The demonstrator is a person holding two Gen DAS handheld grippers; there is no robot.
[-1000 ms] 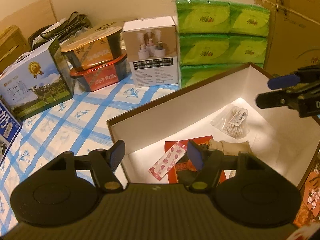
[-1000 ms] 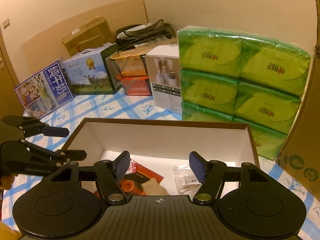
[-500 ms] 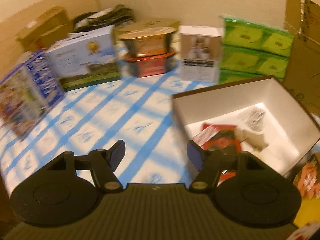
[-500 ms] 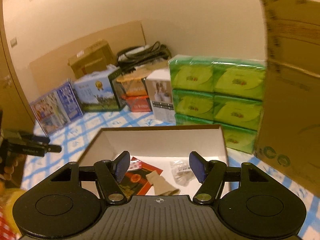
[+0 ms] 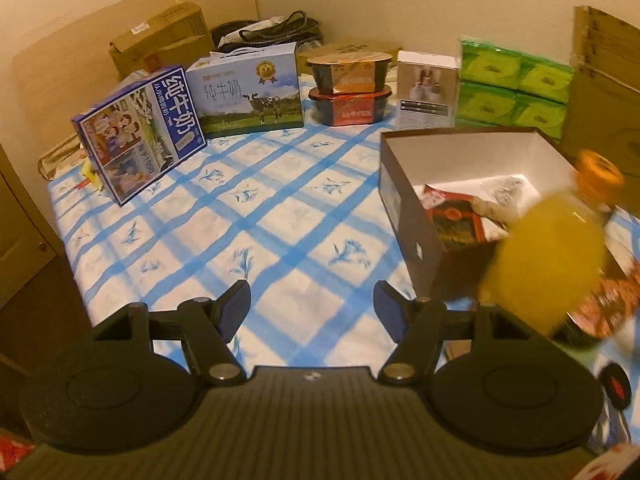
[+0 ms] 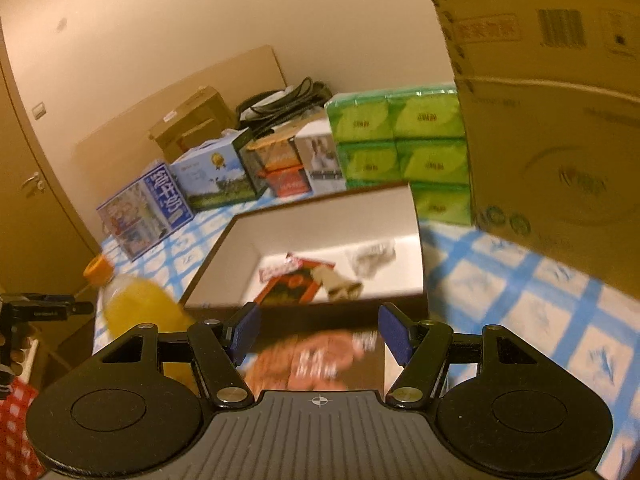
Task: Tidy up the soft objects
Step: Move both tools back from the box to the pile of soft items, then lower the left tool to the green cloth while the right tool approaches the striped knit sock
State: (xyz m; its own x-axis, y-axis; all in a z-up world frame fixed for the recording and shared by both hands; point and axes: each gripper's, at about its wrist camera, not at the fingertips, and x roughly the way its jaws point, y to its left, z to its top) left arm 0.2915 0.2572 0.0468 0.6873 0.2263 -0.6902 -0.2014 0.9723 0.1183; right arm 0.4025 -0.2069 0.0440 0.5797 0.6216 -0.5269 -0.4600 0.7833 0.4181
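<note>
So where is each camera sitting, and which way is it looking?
Left wrist: on the left tongs, looking down over the checked cloth at the open box; its own two fingers show, apart.
Right wrist: on the right tongs, facing the box; its fingers and the left tongs show.
Both see the box, juice bottle and green packs.

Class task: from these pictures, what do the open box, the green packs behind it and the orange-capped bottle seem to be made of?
Open box: likely cardboard, matte white inside, thin stiff walls.
Green packs: probably glossy plastic film over something soft; slight sheen, rounded edges.
Bottle: seemingly clear plastic, yellow drink showing through; blurred, so uncertain.
</note>
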